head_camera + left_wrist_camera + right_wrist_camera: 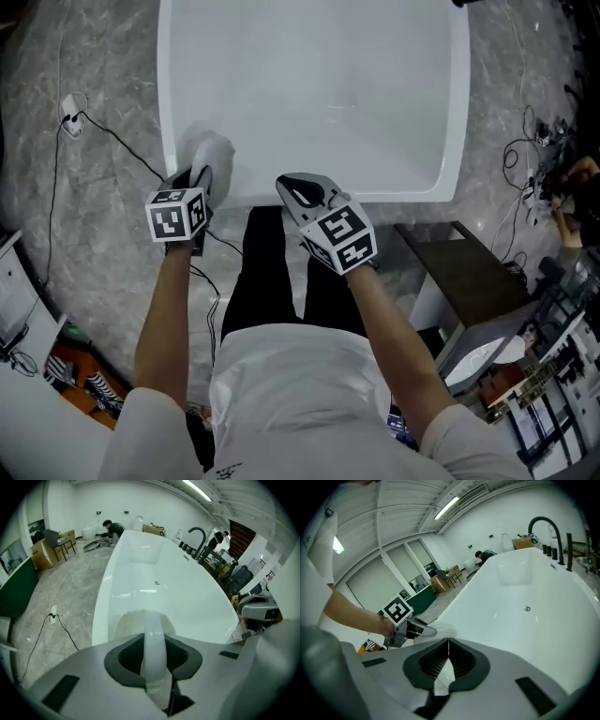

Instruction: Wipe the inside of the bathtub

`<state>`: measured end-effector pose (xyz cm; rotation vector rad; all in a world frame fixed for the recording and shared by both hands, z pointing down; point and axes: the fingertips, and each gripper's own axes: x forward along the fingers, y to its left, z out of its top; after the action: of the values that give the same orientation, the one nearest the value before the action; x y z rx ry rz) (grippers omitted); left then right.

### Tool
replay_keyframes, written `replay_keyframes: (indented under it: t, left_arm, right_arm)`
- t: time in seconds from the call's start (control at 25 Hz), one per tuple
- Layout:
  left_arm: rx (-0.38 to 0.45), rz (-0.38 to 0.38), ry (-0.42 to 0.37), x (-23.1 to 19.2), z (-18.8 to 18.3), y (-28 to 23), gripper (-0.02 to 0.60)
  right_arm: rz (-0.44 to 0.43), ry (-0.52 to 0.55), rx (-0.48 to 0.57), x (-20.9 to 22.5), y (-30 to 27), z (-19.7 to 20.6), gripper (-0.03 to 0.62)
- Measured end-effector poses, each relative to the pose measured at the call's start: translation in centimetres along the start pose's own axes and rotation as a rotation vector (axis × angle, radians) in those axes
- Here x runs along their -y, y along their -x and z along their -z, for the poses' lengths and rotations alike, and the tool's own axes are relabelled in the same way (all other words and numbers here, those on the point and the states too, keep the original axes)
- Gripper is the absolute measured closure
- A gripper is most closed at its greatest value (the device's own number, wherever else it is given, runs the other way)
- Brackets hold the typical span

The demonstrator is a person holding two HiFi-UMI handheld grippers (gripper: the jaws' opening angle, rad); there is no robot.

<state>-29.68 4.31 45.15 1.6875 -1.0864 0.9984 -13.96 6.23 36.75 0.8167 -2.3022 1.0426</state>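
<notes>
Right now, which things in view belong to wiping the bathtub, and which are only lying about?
For the job:
- bathtub
- white cloth, resting on the tub's rim
- left claw, shut on the cloth
- right claw, shut with nothing in it

Lying about:
- plug and cable on the floor
- dark side table

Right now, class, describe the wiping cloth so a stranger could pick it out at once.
Find the big white bathtub. At its near rim, the left tool grips a pale, fluffy cloth; it is the only soft thing on the smooth tub.
</notes>
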Motion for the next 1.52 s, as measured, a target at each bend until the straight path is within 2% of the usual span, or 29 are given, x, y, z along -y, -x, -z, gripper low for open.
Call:
replay_keyframes:
  t: [0.2, 0.44, 0.88, 1.2, 1.36, 1.52]
  left_arm:
    - [-0.037, -0.029, 0.000, -0.2, 1.0, -1.0, 0.485]
    - [-0.100, -0.037, -0.006, -0.3, 1.4, -2.4, 0.485]
    - [-0.185, -0.053, -0.056, -0.7, 2.0, -4.4, 0.483]
    - [-0.320, 0.005, -0.073, -0.4, 2.1, -5.7, 0.483]
    - [-0.338, 0.022, -0.082, -0.1, 2.3, -6.1, 0.483]
    - [-0.341, 0.039, -0.090, 0.9, 2.2, -6.6, 0.485]
  right_arm:
    - [-0.023, 0.006, -0.006, 0.7, -0.3, 0.8, 0.576]
    - [-0.039, -0.037, -0.004, 0.9, -0.7, 2.1, 0.576]
    - [-0.053, -0.059, 0.005, 1.6, -1.8, 2.6, 0.576]
    - [-0.057, -0.077, 0.008, 2.5, -1.8, 2.8, 0.576]
    - [-0.055, -0.087, 0.007, 3.0, -1.9, 3.1, 0.576]
    - [-0.043, -0.052, -0.013, 3.4, -2.2, 3.3, 0.576]
